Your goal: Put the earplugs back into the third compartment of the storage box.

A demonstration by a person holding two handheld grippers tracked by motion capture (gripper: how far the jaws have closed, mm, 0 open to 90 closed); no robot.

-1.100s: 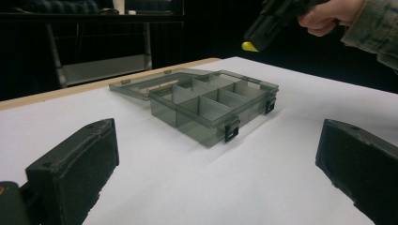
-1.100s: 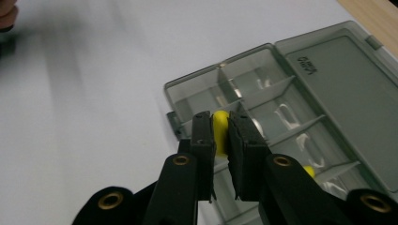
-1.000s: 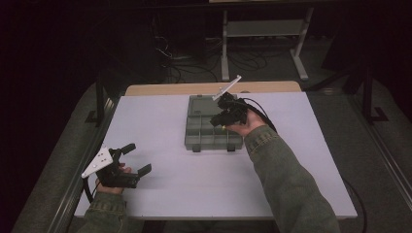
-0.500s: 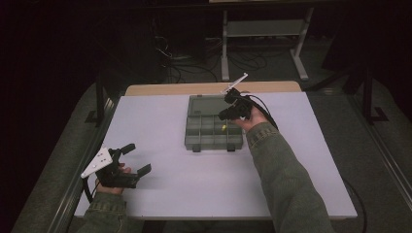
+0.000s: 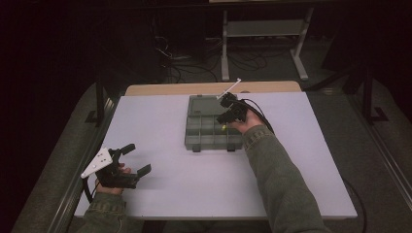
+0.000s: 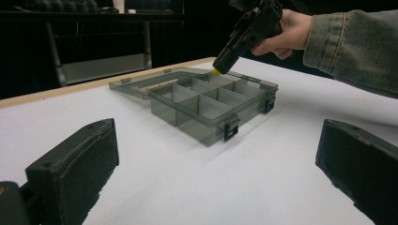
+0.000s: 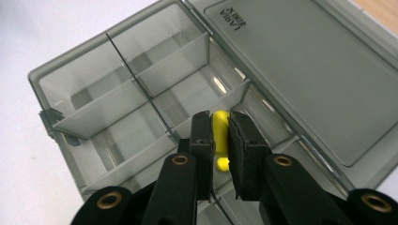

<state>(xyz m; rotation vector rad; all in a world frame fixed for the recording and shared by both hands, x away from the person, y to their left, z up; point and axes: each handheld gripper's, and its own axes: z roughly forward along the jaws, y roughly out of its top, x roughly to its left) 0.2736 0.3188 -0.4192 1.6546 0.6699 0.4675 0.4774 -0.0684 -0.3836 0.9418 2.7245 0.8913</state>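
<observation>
A smoky grey compartment box (image 5: 208,137) lies open on the white table (image 5: 160,121), its lid (image 5: 204,103) folded flat behind it. My right gripper (image 5: 223,126) points down over the box's right-hand compartments, shut on a small yellow piece (image 7: 219,123). In the left gripper view that yellow piece (image 6: 215,71) hangs just above the box (image 6: 206,105) rim, at the tip of the right gripper (image 6: 219,67). My left gripper (image 5: 137,159) rests open near the table's front left corner. Nothing is between its jaws, which aim at the box.
A white metal shelf stand (image 5: 265,29) and loose cables (image 5: 189,68) are on the floor beyond the table's wooden far edge (image 5: 160,90). Dark rails (image 5: 99,97) run along both sides. Bare white tabletop spreads in front of the box and to its left.
My right gripper has sunk toward the box's compartments with the yellow piece still in it. The left gripper has stayed where it was.
</observation>
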